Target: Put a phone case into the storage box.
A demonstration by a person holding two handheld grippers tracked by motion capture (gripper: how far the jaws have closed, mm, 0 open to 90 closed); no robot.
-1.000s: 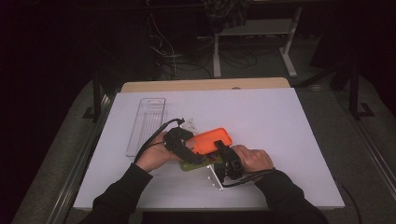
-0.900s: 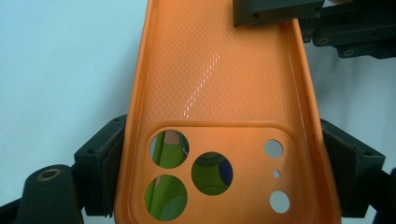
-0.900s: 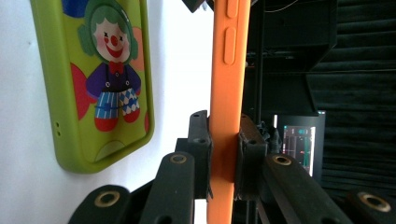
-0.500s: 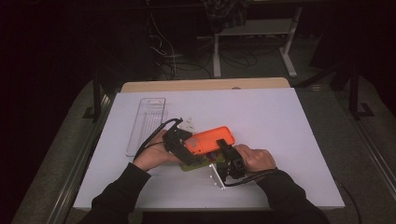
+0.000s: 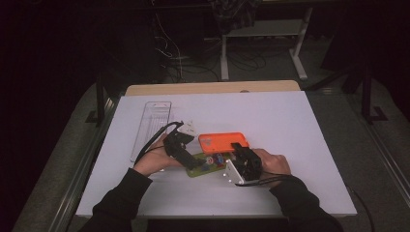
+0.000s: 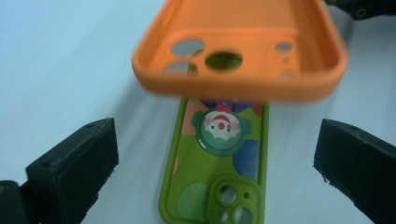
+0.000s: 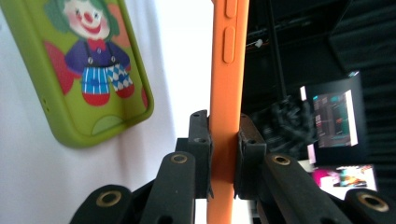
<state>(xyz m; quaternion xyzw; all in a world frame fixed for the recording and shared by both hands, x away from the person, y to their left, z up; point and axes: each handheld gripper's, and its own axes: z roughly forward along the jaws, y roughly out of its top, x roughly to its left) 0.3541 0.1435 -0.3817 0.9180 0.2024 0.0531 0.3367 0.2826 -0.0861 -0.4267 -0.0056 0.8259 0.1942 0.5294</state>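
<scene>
An orange phone case [image 5: 224,141] hangs a little above the white table, and my right gripper [image 5: 238,148] is shut on its long edge [image 7: 227,84]. Under it lies a green phone case with a clown picture [image 5: 208,165], flat on the sheet. My left gripper [image 5: 190,161] stands at the left end of both cases; its jaws have just been opening and are now wide apart. In the left gripper view the green case [image 6: 219,163] lies between the pads [image 6: 74,163] without touching them, and the orange case [image 6: 243,51] hovers ahead of them. The right gripper [image 7: 224,135] pinches the orange wall from both sides.
A clear plastic tray [image 5: 152,123] lies at the back left, with a small white piece [image 5: 188,129] beside it. The white sheet [image 5: 290,125] covers the table; a wooden strip [image 5: 212,88] shows along its far edge. A dark floor with cables lies beyond.
The left gripper has let go of the orange case and its jaws have spread. The orange case has shifted slightly right and levelled out in the right gripper.
</scene>
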